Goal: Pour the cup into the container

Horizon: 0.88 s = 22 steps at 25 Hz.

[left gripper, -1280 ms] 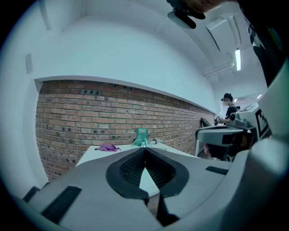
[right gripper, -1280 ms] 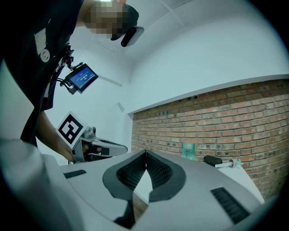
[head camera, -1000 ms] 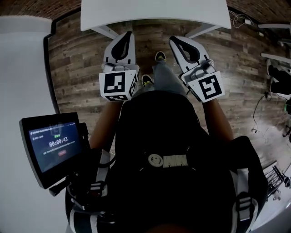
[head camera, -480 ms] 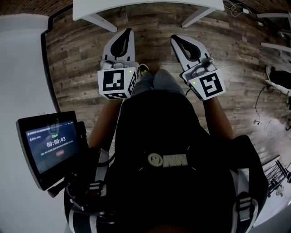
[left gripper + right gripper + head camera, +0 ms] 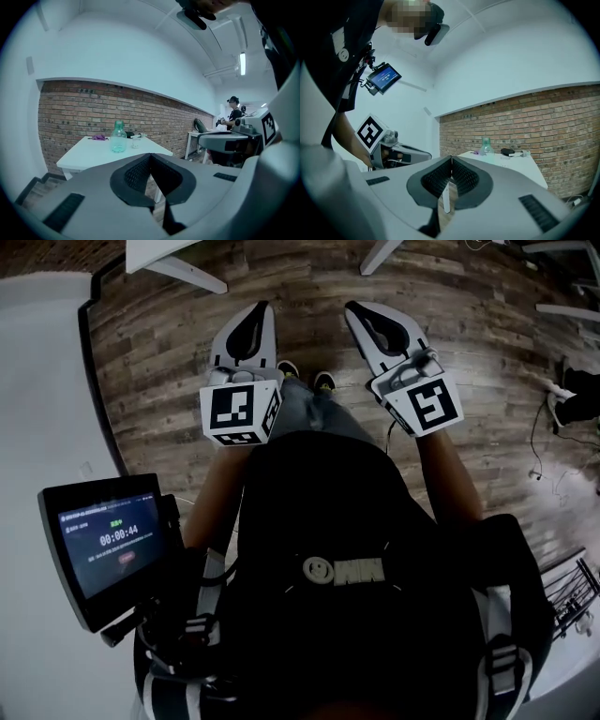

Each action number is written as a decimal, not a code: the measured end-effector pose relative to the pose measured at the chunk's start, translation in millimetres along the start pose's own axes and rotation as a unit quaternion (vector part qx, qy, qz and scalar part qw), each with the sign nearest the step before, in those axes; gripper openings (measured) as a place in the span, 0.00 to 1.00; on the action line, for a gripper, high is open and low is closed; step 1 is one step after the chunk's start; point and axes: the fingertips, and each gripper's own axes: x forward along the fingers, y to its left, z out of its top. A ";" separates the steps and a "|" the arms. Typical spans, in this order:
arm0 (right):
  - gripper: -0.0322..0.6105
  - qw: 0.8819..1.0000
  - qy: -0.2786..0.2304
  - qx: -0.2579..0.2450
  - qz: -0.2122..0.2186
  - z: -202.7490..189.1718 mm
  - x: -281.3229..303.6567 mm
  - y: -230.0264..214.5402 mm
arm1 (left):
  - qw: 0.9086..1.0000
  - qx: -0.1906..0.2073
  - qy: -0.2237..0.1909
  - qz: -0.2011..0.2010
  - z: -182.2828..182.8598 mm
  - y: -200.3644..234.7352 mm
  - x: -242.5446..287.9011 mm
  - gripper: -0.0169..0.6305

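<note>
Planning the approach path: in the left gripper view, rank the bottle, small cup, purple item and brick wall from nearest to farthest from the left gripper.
1. Bottle, middle of the table, nearest.
2. Small cup, just right of it, slightly further back.
3. Purple item, back left of the table.
4. Brick wall, behind the table, farthest.

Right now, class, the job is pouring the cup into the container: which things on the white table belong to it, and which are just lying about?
Belongs to the job:
small clear cup
green bottle, probably the container

Just lying about:
purple item
dark object
pale item beside the dark object
</note>
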 end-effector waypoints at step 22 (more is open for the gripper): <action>0.06 1.000 -0.019 0.007 0.015 4.5 -44.7 135.8 | 1.000 0.005 -0.027 0.004 -21.4 -22.0 -129.7 0.03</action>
